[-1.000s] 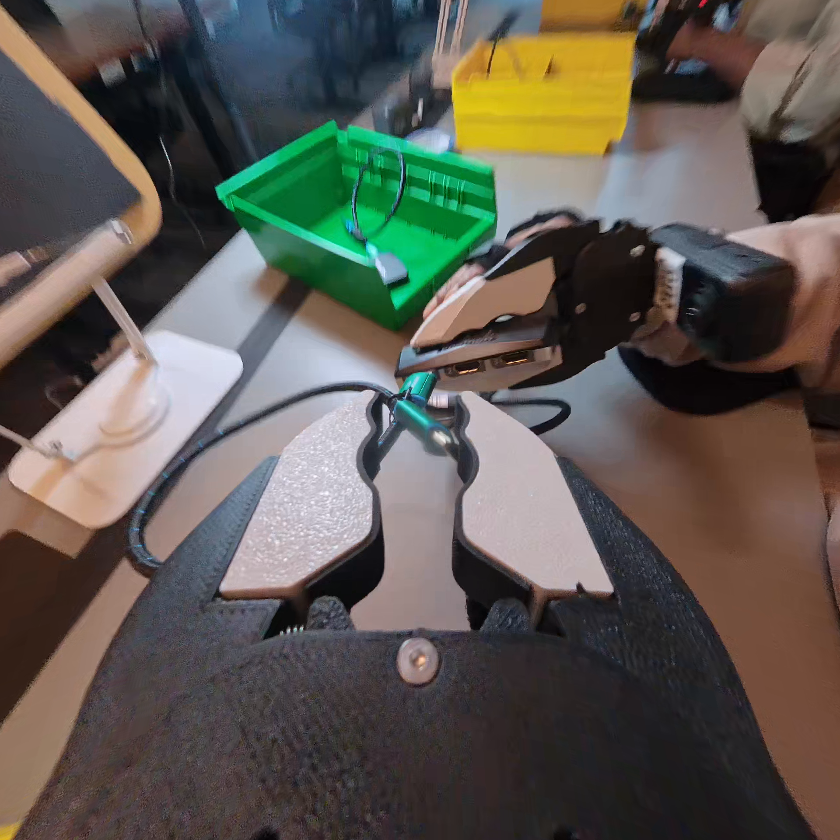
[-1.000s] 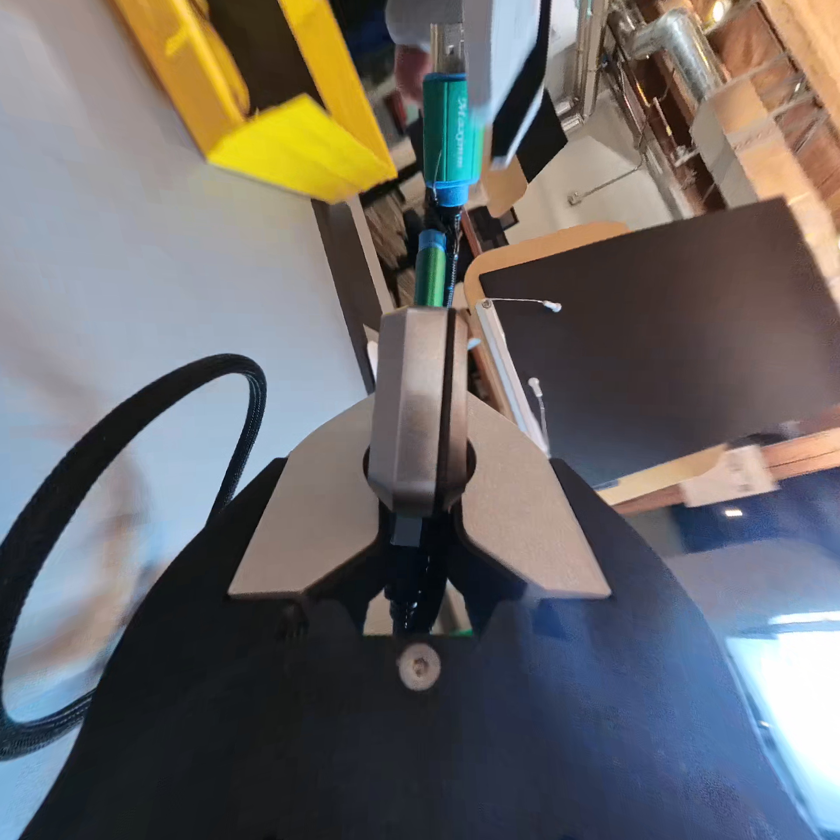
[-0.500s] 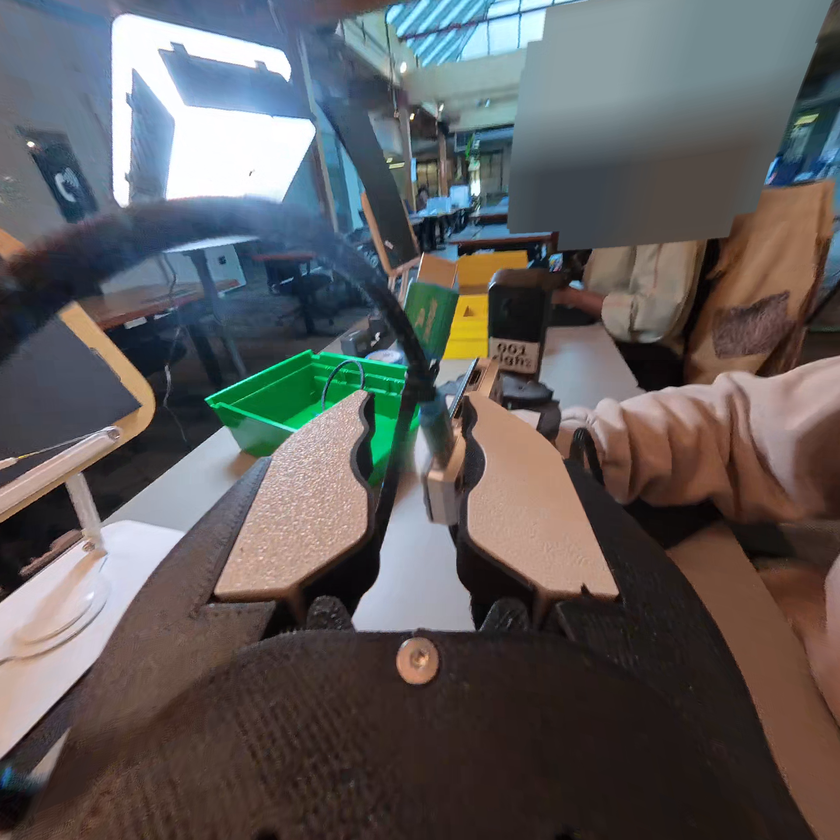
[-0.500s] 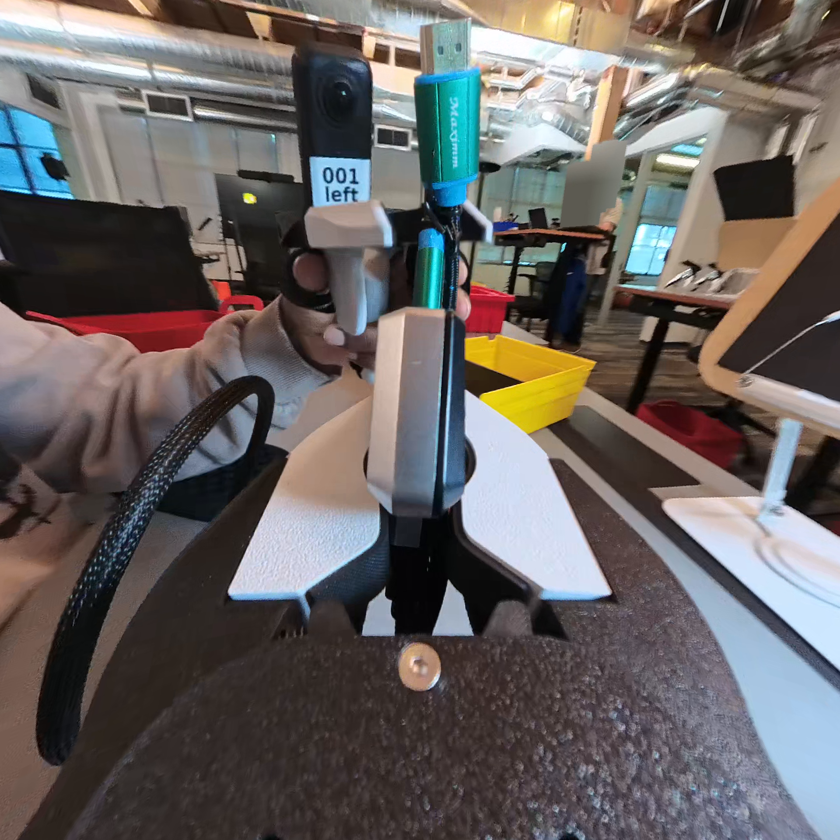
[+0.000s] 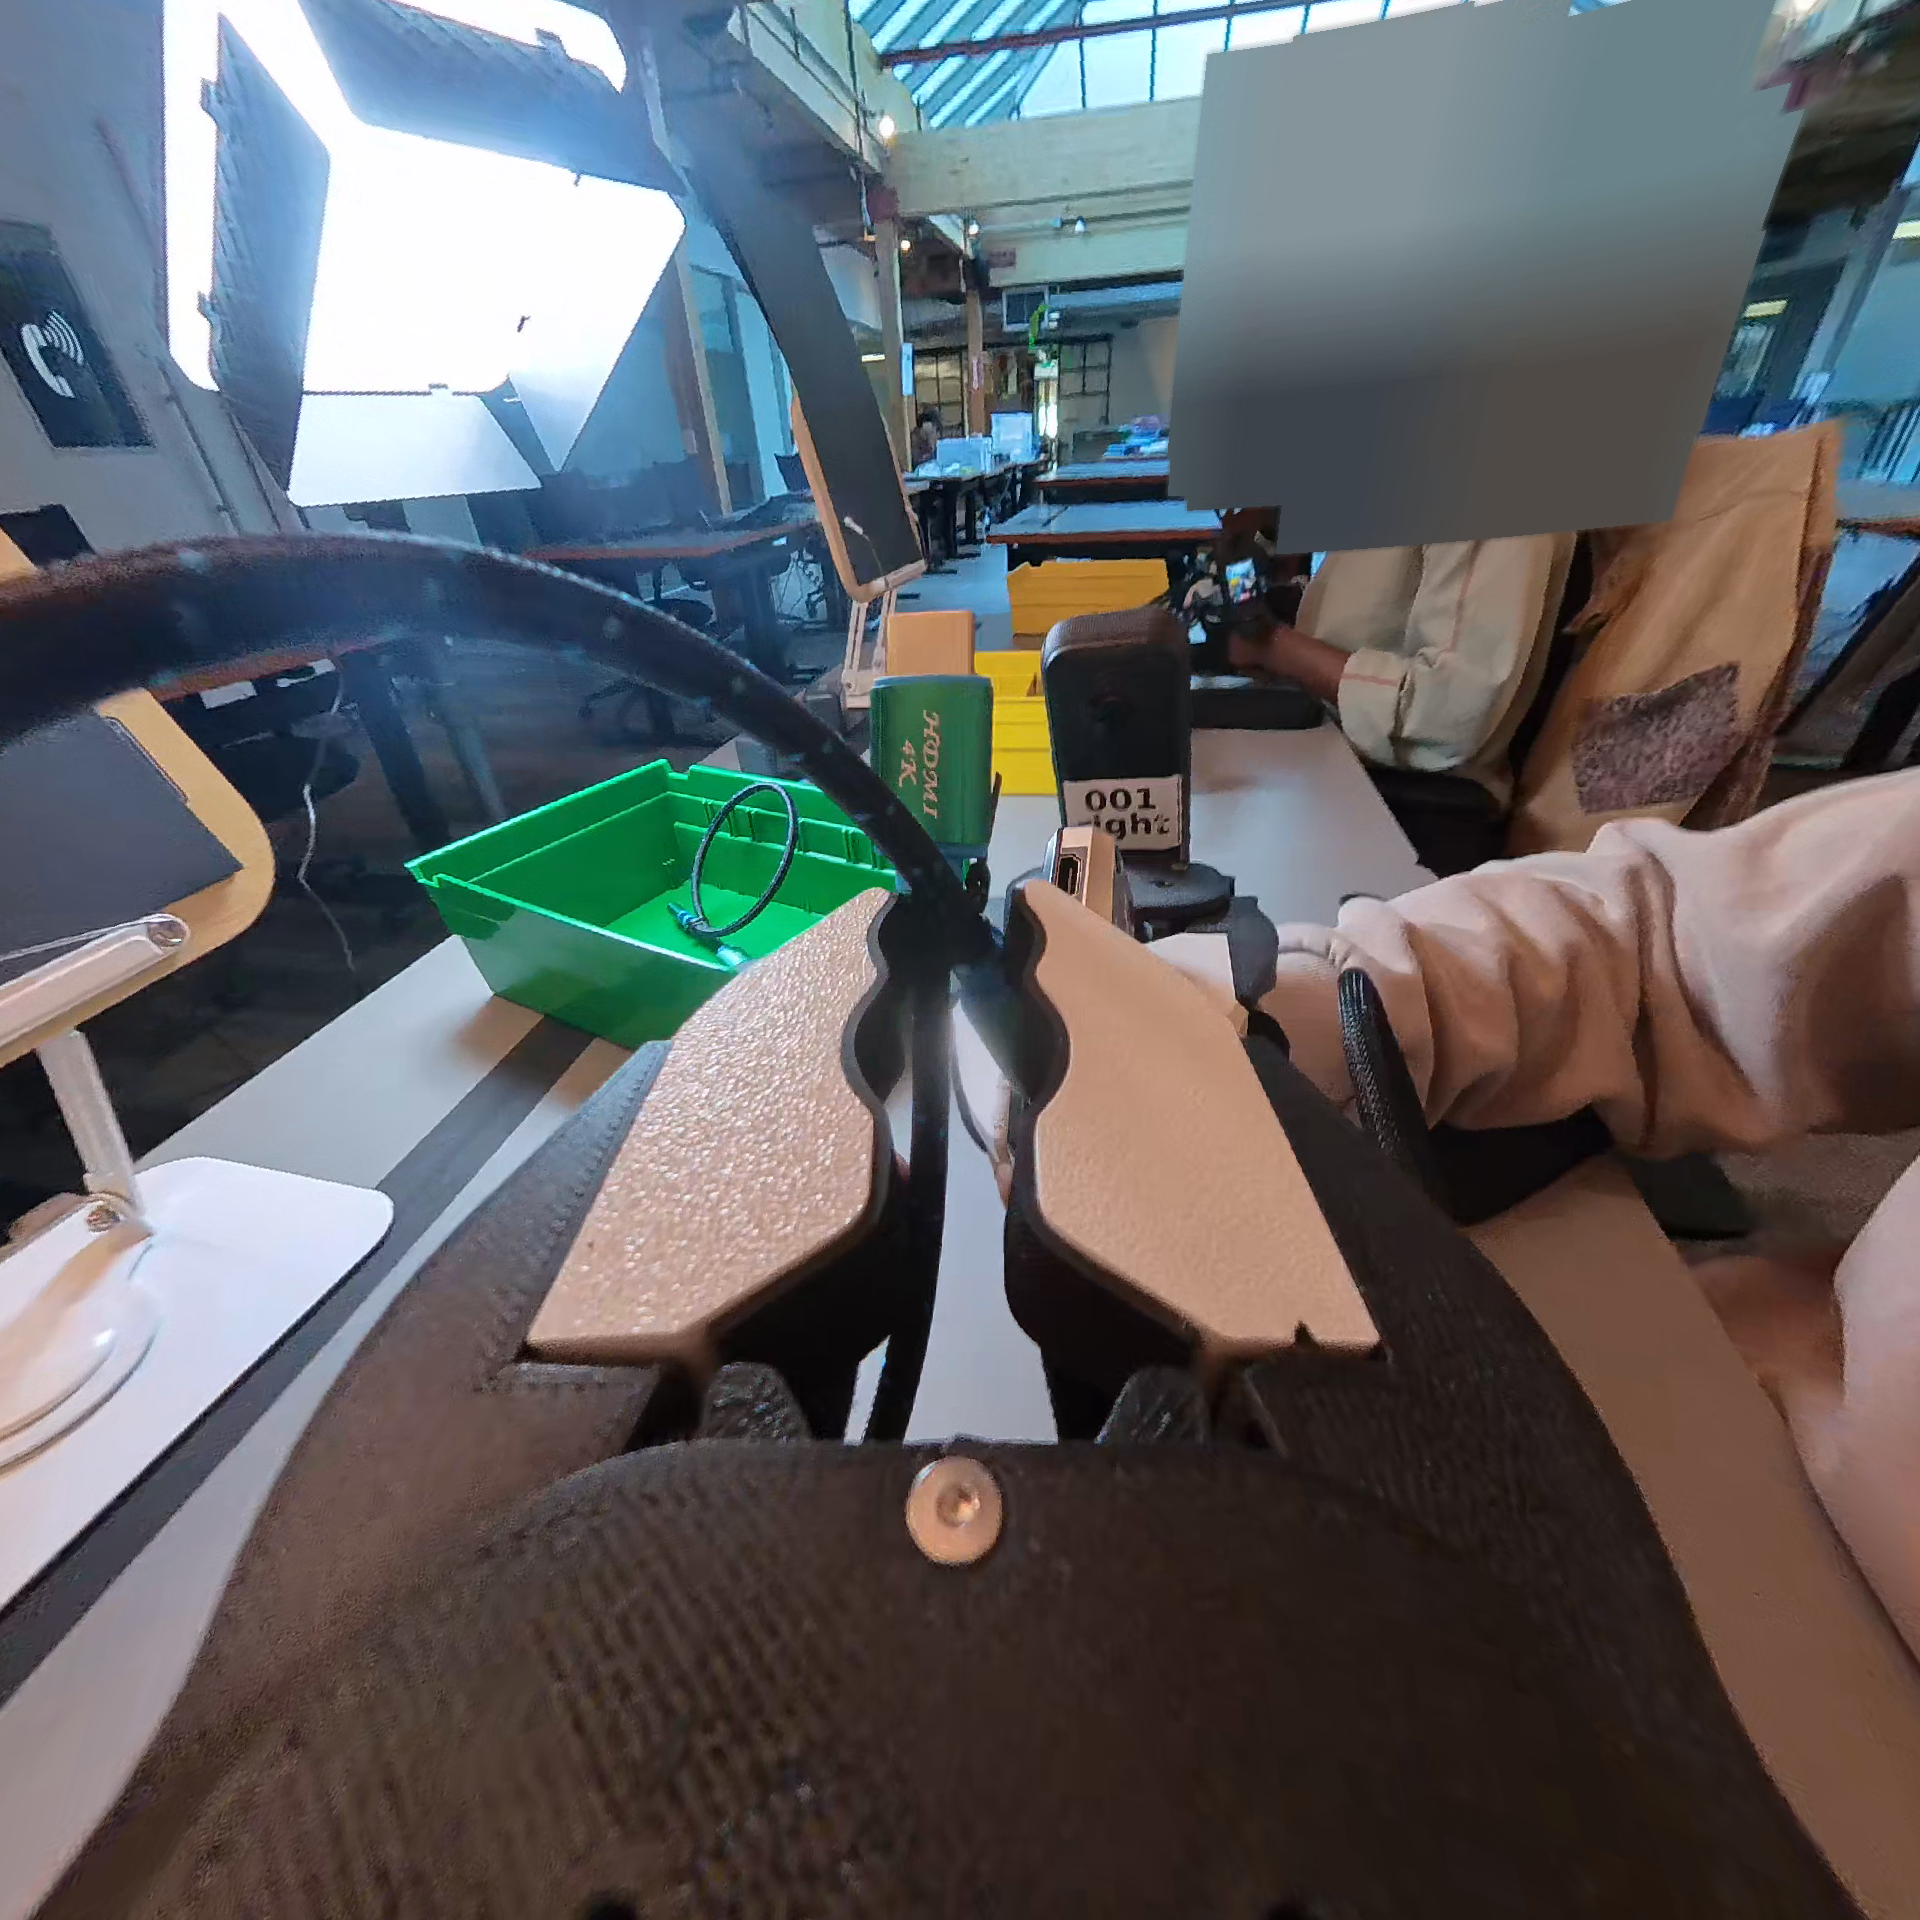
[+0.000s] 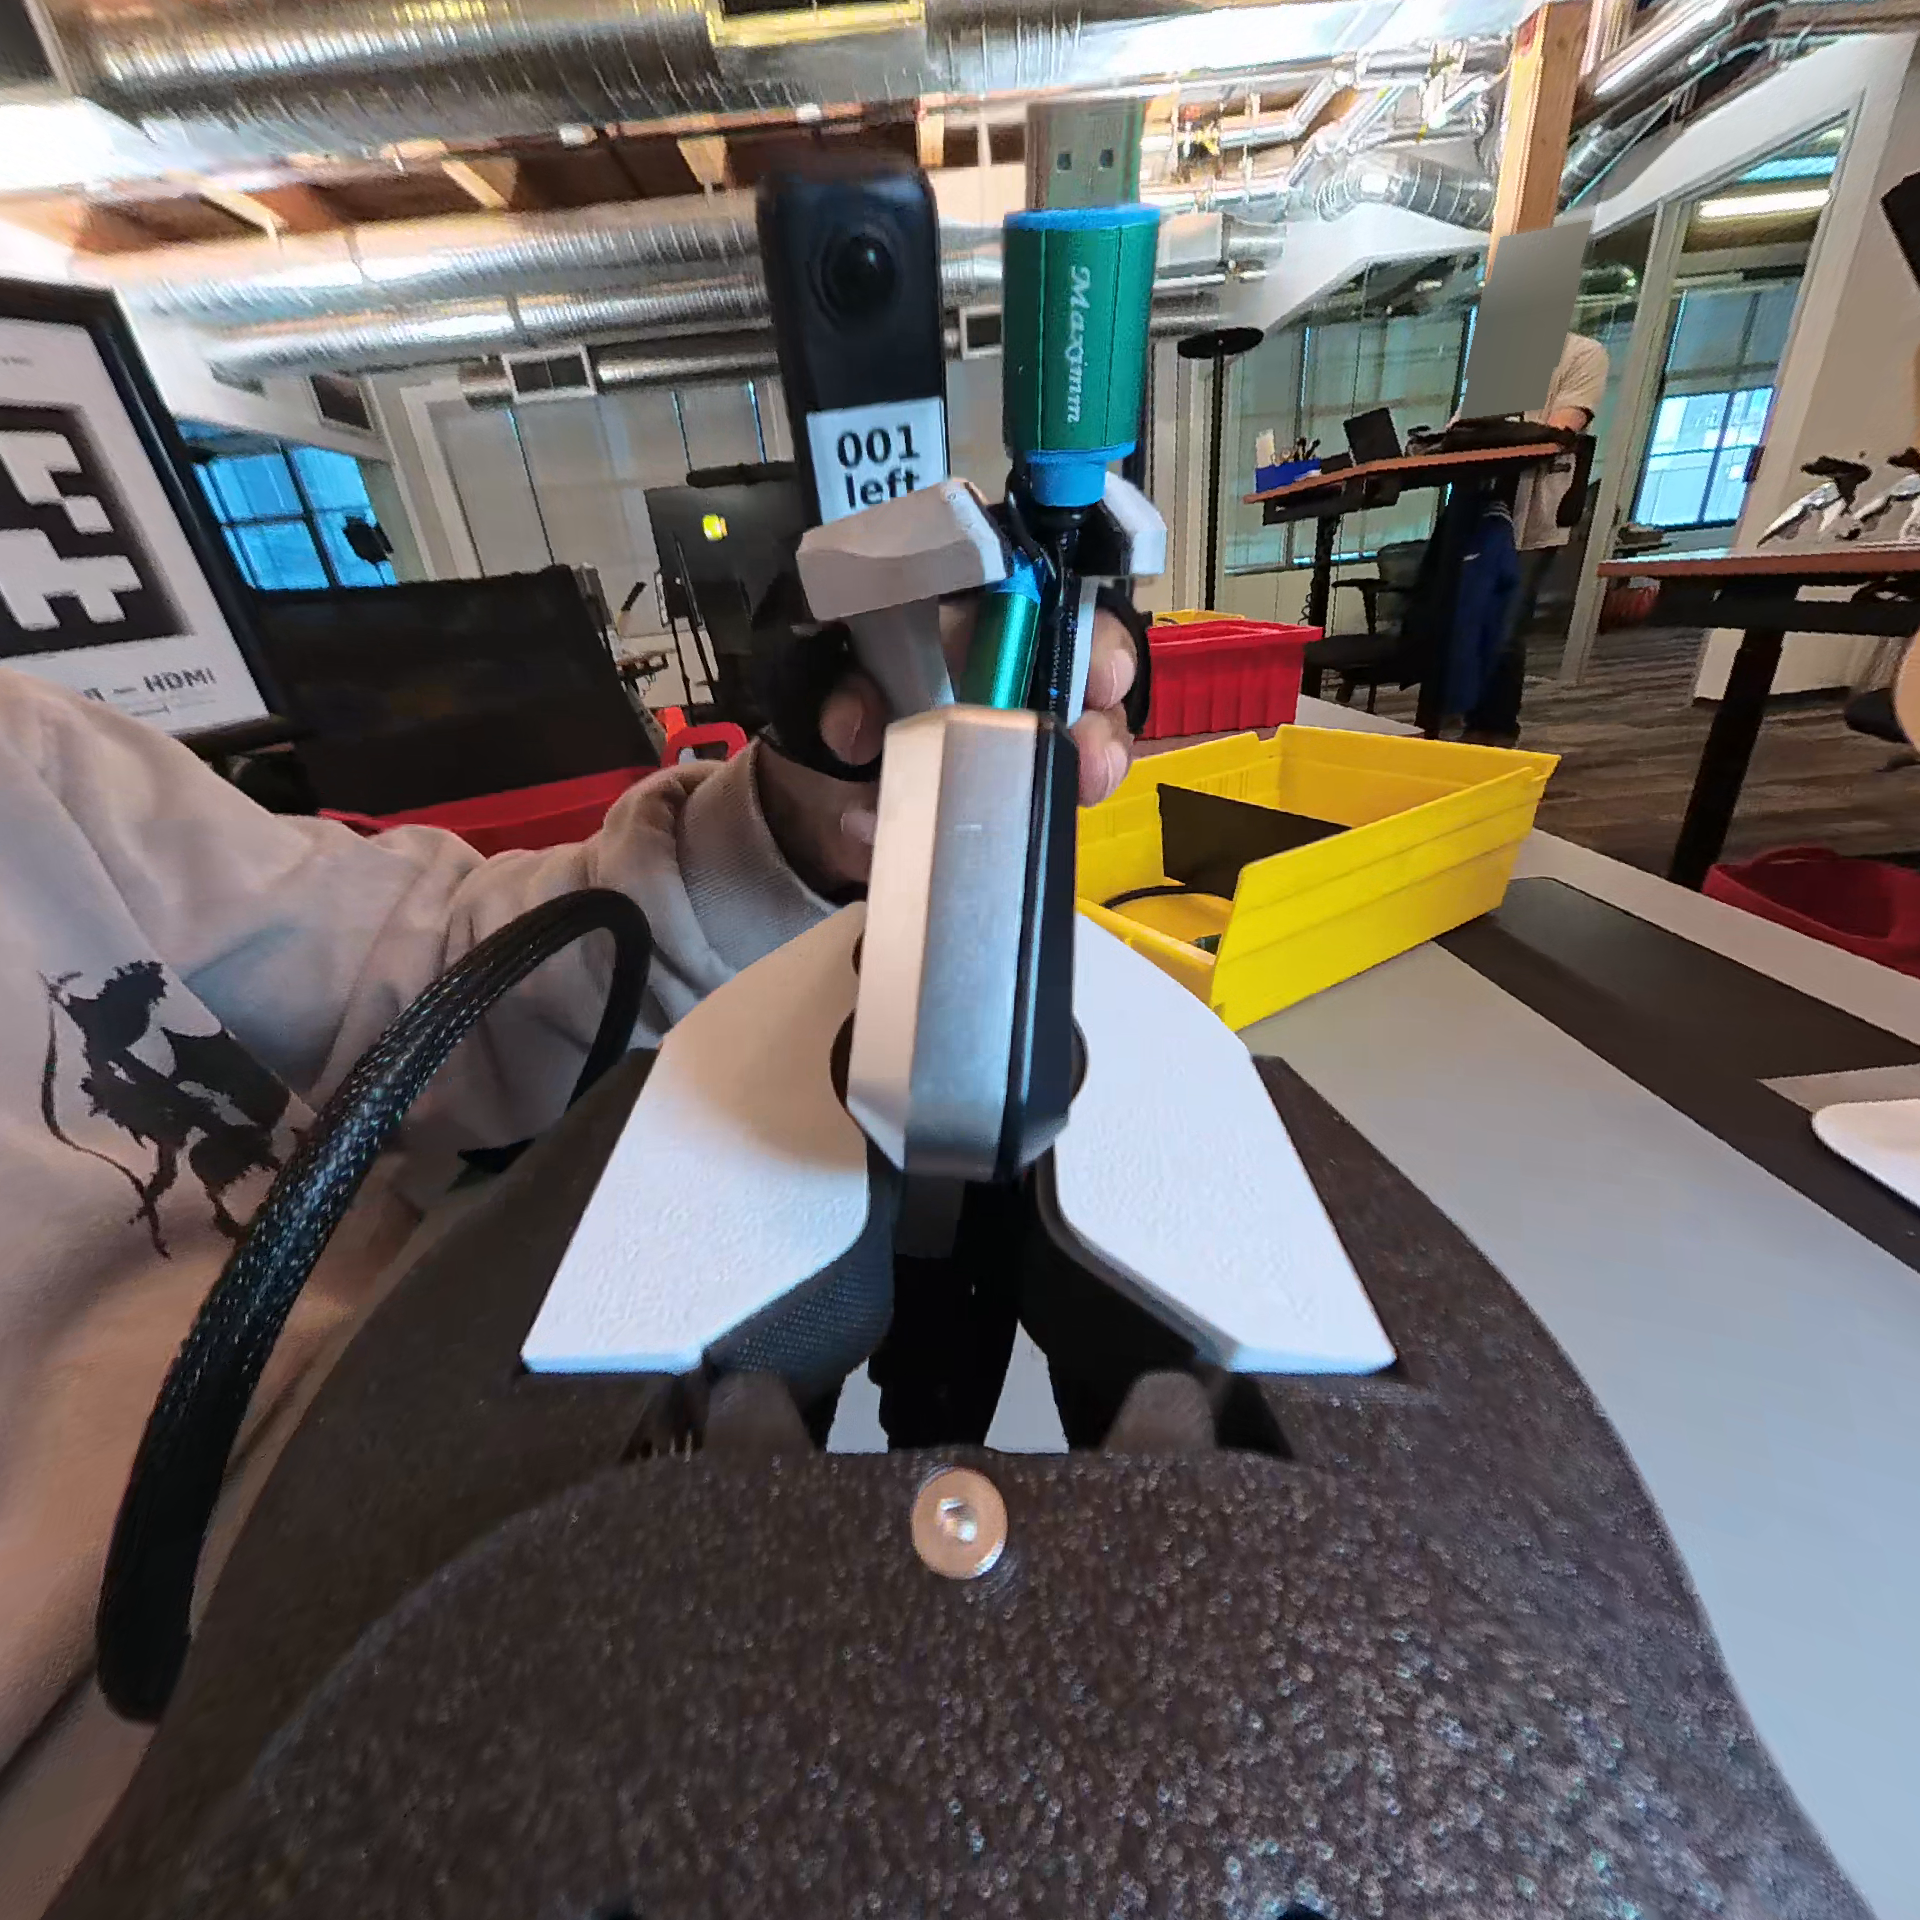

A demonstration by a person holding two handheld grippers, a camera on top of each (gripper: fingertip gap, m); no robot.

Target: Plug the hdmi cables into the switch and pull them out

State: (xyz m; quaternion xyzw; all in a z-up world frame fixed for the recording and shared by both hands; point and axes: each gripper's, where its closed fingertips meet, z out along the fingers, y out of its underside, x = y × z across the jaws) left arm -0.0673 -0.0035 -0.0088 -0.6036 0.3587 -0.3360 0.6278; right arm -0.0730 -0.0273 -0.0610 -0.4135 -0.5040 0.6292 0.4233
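Closest up, the right hand-held gripper (image 6: 961, 997) is clamped on the switch (image 6: 951, 935), a flat silver and black slab standing on edge between the fingers, with a black braided cable (image 6: 343, 1174) looping off its near end to the left. Just past it the left hand-held gripper (image 6: 1039, 566) is pointing up and pinching an hdmi cable (image 5: 582, 613) right below its green plug (image 6: 1081, 322), so the metal tip sticks up in the air, clear of the switch and not plugged in. From the left side you see the same thing the other way round: the left fingers are squeezed on the black cord, which arcs up and over to the left, the plug (image 5: 930, 758) pokes up behind the fingertips, and the end of the switch with a port (image 5: 1081, 878) sits just to its right. Both are held up above the grey table (image 5: 343, 1081). Further back on the table there's a green bin (image 5: 582, 935) with another short looped cable (image 5: 743, 873) in it, a yellow bin (image 6: 1351, 862) on the other side, and a white stand base (image 5: 187, 1268) near the left edge.
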